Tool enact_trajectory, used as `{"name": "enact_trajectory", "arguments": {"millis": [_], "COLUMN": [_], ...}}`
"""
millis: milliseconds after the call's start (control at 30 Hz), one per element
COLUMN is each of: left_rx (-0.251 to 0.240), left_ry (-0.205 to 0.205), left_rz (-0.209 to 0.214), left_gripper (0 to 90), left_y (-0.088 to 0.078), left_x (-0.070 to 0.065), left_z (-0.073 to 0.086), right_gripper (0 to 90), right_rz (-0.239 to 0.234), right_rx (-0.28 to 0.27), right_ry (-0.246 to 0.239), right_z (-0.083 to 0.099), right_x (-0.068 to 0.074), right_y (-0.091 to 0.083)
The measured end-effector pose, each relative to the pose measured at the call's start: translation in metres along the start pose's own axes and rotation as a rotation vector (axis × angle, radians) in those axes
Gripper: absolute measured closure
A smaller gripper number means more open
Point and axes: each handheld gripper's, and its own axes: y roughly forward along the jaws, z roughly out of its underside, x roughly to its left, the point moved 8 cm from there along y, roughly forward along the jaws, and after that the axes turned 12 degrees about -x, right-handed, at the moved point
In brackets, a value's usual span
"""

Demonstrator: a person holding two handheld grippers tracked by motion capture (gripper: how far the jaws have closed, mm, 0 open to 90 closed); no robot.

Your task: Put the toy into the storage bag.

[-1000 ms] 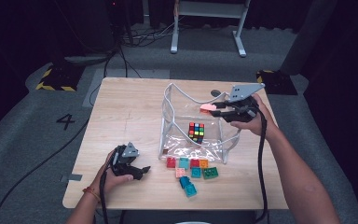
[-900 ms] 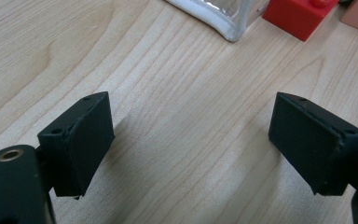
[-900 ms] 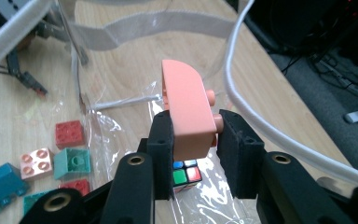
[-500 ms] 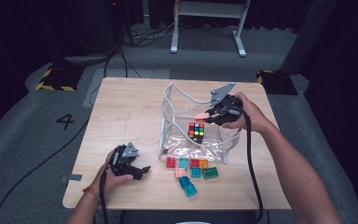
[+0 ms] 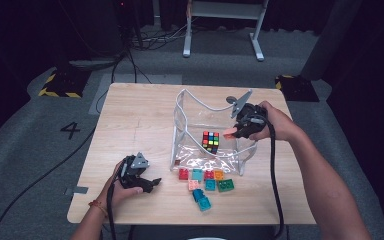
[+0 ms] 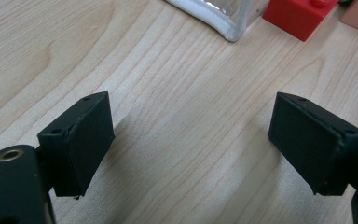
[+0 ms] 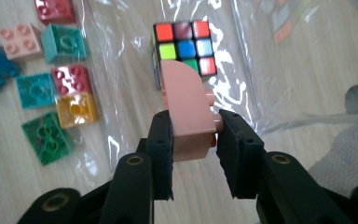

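Right gripper (image 5: 231, 132) is held above the clear plastic bag (image 5: 200, 112), over its right side; jaws are closed on a pink curved brick (image 7: 188, 112), pads pressing both flat sides, brick's rounded end sticking out fwd past the tips. In the right gripper view the brick sits directly in front of the puzzle cube (image 7: 182, 44) and hides part of its lower edge; the cube lies inside the bag on the bag's floor, coloured stickers facing up. In the high view the pink brick (image 5: 229, 132) shows as a small patch at the gripper tip, just right of the cube (image 5: 210, 142) and apart from it.

Left gripper (image 5: 149, 184) rests low at the table's (image 5: 140, 120) near-left area, well apart from the bag; jaws stand partly open w/ nothing between them; left gripper view shows bare wood between the pads (image 6: 81, 140). A red brick (image 6: 300, 16) and the bag's corner lie ahead of it.

Loose bricks lie on the table in front of the bag's near edge: red (image 5: 183, 173), teal (image 5: 197, 174), orange (image 5: 219, 174), green (image 5: 225, 185), pink (image 5: 193, 185); two blue ones (image 5: 201, 199) sit nearest the table's front edge.
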Motion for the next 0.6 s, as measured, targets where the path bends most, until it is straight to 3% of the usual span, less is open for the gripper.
{"name": "enact_trajectory", "arguments": {"millis": [100, 233, 500, 600], "left_rx": [0.001, 0.001, 0.001, 0.001], "left_ry": [-0.002, -0.001, -0.001, -0.001], "left_rz": [0.000, 0.000, 0.000, -0.001], "left_gripper": [14.1, 14.1, 14.1, 14.1], "left_y": [0.000, 0.000, 0.000, 0.000], "left_x": [0.000, 0.000, 0.000, 0.000], "left_z": [0.000, 0.000, 0.000, 0.000], "right_gripper": [66.7, 66.0, 60.8, 58.7], "right_rz": [-0.003, 0.001, 0.030, 0.038], "right_rx": [0.047, 0.051, -0.031, -0.109], "right_ry": [0.013, 0.008, 0.038, 0.038], "right_z": [0.007, 0.010, 0.005, 0.001], "right_x": [0.002, 0.000, 0.001, 0.002], "right_y": [-0.001, -0.002, -0.007, -0.013]}}
